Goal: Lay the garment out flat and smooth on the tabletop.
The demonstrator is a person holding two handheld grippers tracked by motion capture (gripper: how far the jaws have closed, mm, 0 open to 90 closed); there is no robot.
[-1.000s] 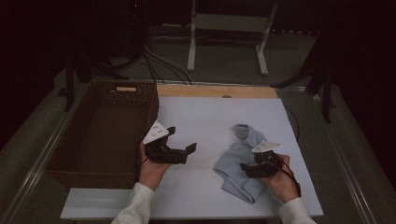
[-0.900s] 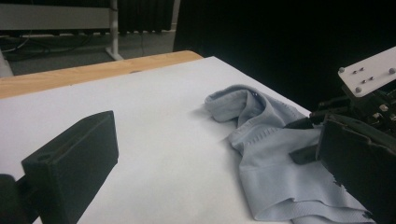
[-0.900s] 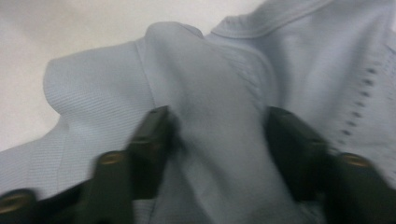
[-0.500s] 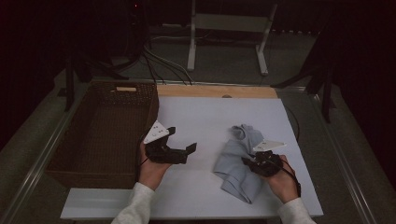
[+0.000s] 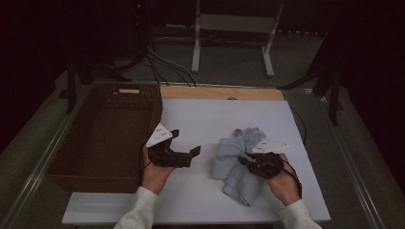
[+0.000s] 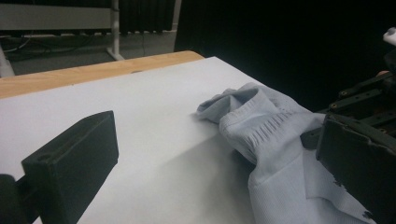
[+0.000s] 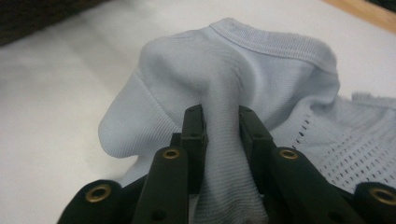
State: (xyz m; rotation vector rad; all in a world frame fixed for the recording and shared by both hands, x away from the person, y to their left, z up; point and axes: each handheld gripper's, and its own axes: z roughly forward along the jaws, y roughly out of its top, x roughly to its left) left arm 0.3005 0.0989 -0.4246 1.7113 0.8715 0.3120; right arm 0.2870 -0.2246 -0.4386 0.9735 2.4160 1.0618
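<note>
My right claw had just been closing, and its two black jaws were pinched on a raised fold of the pale blue garment, the ribbed cloth squeezed up between the pads. The rest of the garment lay crumpled on the white bench, on its right half, with one end bunched toward the far side and the other trailing toward me beside my right hand. In the right gripper view a ribbed hem curved over the top of the bunched part, and a perforated panel spread to the right of the jaws.

My left claw hovered over the bench to the left of the garment, jaws spread wide with nothing between them, well apart from the cloth. In the left gripper view the garment lay ahead, close to the right-hand jaw. The brown wicker basket stood at the bench's left edge, just beside my left hand.
</note>
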